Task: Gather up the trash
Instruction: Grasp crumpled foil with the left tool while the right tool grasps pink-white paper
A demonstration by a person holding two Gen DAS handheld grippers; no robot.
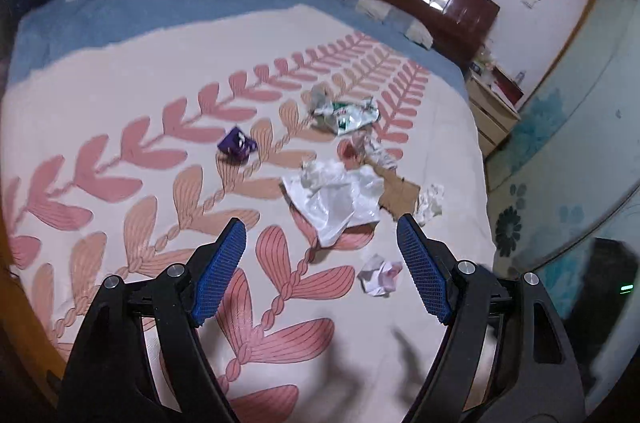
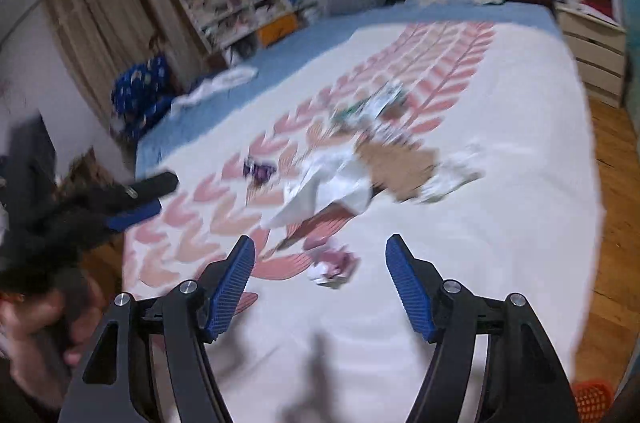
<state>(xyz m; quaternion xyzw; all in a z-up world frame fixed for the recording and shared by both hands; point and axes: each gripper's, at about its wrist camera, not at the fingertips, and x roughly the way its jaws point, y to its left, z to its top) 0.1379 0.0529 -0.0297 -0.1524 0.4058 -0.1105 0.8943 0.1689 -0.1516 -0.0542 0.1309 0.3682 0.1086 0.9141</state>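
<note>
Trash lies scattered across a bed (image 1: 120, 71) spread with a white, leaf-patterned blanket, as two handheld claws hang above its near edge. The left claw (image 1: 320, 247) stands wide and holds nothing; the right claw (image 2: 320, 263) is likewise wide and empty. Nearest both is a crumpled paper ball (image 1: 378, 279), white with pink markings, lying on the blanket just ahead of and between the right claw's blue pads (image 2: 234, 291). It looks light and soft, likely to squash rather than slip, so a pinch across its middle should do. Beyond it sits a crumpled white plastic bag (image 1: 336, 203), thin and floppy, best gathered at a bunched fold. Touching the bag is a torn piece of brown cardboard (image 1: 400, 193), flat and stiffer, probably needing an edge grip. A wad of tissue (image 1: 430, 203) lies just beside the cardboard. Farther up the bed are a green-and-white foil wrapper (image 1: 348, 115), probably slick and crinkly, and, apart to the left, a small purple wrapper (image 1: 237, 145). An orange basket (image 2: 594, 401) shows on the floor at the right wrist view's corner.
</note>
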